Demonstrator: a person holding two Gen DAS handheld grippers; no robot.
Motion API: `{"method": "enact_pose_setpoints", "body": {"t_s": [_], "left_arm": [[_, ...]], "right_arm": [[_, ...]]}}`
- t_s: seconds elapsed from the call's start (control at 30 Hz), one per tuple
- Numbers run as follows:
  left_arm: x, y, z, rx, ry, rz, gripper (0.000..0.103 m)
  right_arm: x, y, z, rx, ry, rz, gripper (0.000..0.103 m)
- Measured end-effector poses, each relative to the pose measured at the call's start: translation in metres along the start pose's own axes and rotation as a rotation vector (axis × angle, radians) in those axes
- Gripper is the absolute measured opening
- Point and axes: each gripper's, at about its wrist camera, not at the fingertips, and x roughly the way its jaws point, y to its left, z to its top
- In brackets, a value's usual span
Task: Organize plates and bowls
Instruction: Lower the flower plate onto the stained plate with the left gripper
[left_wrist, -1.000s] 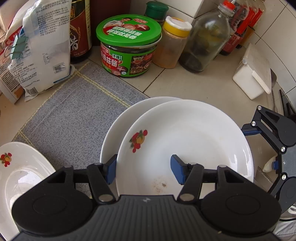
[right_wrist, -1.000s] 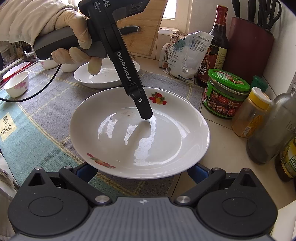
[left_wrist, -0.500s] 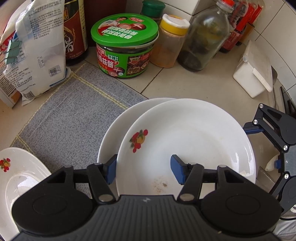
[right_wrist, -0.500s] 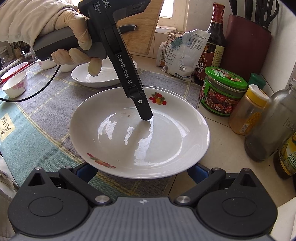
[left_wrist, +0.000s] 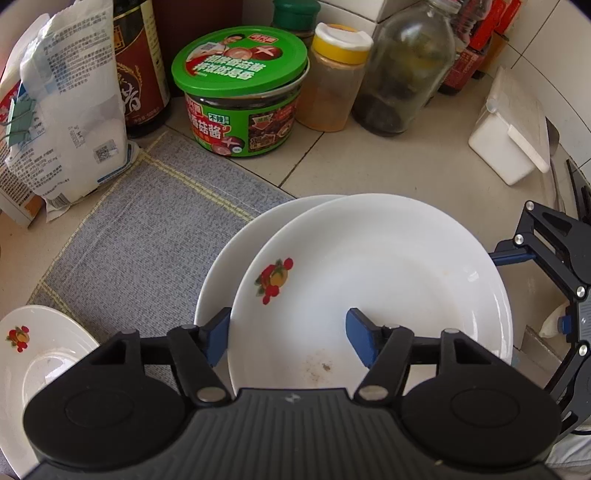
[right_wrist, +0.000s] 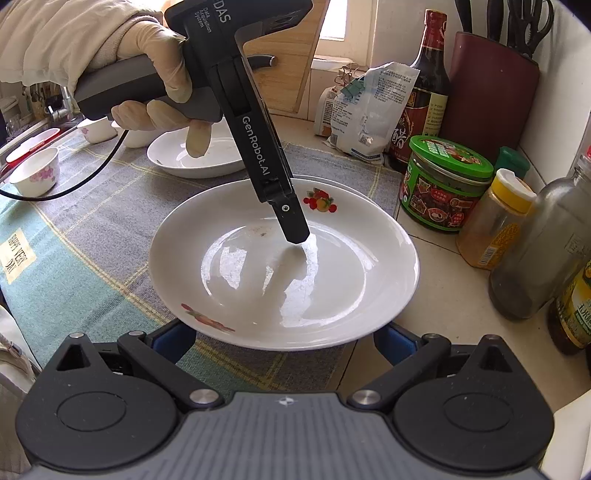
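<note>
The top plate (left_wrist: 369, 280), white with small fruit prints, sits slightly askew on a second plate (left_wrist: 225, 280) at the right edge of the grey-green cloth (left_wrist: 147, 236) on the tabletop (left_wrist: 406, 173). The left claw (left_wrist: 288, 339) straddles the top plate's near-left rim, one blue finger inside and one outside, and its jaws are opening, pads off the rim. The right claw (right_wrist: 284, 339) stands wide at the plate's other rim, its fingers apart from it. A third plate (right_wrist: 199, 158) lies far left, near small bowls (right_wrist: 35, 175). Jars and bottles, among them a green-lidded jar (left_wrist: 240, 92), line the far right.
</note>
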Motion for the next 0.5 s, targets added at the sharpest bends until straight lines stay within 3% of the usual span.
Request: {"method": "enact_pose_setpoints", "body": {"t_s": [0.5], "left_arm": [[-0.0004, -0.0034, 0.0010, 0.019, 0.008, 0.027, 0.070]], "right_arm": [[-0.0035, 0.0005, -0.0014, 0.005, -0.013, 0.013, 0.103]]}}
